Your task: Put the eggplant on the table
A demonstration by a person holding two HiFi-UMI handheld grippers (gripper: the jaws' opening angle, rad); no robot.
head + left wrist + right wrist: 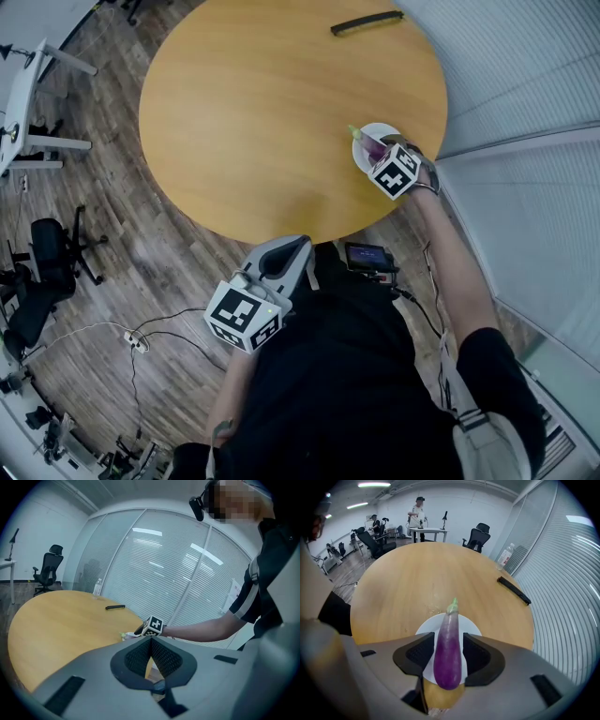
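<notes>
- Eggplant (448,656): long and purple with a green stem cap, it lies lengthwise across the white plate (425,629). The stem end points away from the person, and the rounded end reaches past the plate's near rim.
- The plate sits on the round wooden table (408,578), close to the table's edge on the person's right side.
- Right gripper (448,638): it is tipped steeply down over the plate. Its jaws are spread wide, one on each side of the eggplant. The dark ribbed pads sit just beside the eggplant's flanks without squeezing, so the eggplant is not clamped.
- In the head view, the right gripper's marker cube sits just on the person's side of the plate and partly covers its rim.
- Left gripper (150,641): its jaws are brought together with the pad tips meeting, and nothing is between them. It is held well apart from the plate, off the table's near edge and in front of the person's body.
- A slim black bar (513,590) lies on the table well beyond the plate, near the far rim.
- A clear water bottle (504,556) stands farther from the plate than the bar does, at the table's far edge beside the blinds.
- Black office chairs (478,537) stand well beyond the plate, past the far side of the table.
</notes>
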